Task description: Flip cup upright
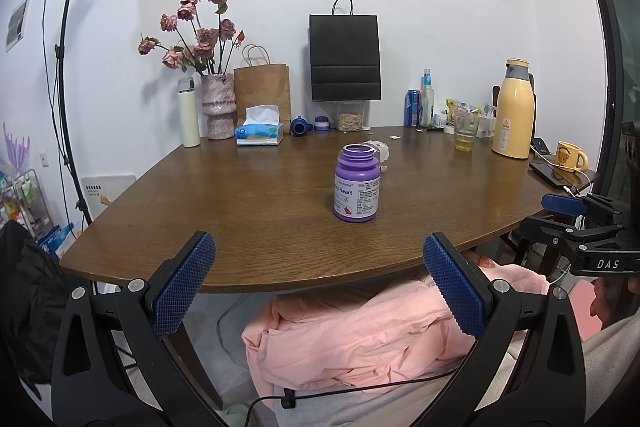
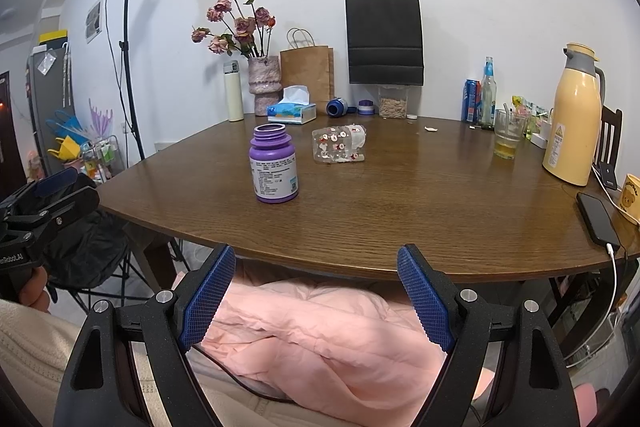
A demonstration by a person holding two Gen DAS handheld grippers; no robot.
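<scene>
From the right wrist camera we see the cup plainly: a clear one with small red and white prints, lying on its side on the wooden table, behind and to the right of the open purple bottle, the two apart. The left wrist camera gives us far less of it, since there the purple bottle stands in front and only a sliver of the cup shows past its right shoulder. Our left gripper has its blue-padded jaws spread wide with nothing between them, held off the near table edge above pink fabric; the right gripper is likewise spread wide and holds nothing, also short of the edge. Each camera catches the other tool at its margin: the right gripper at the left view's right edge, the left gripper at the right view's left edge. Only the right view shows the phone clearly, lying beside the yellow jug.
</scene>
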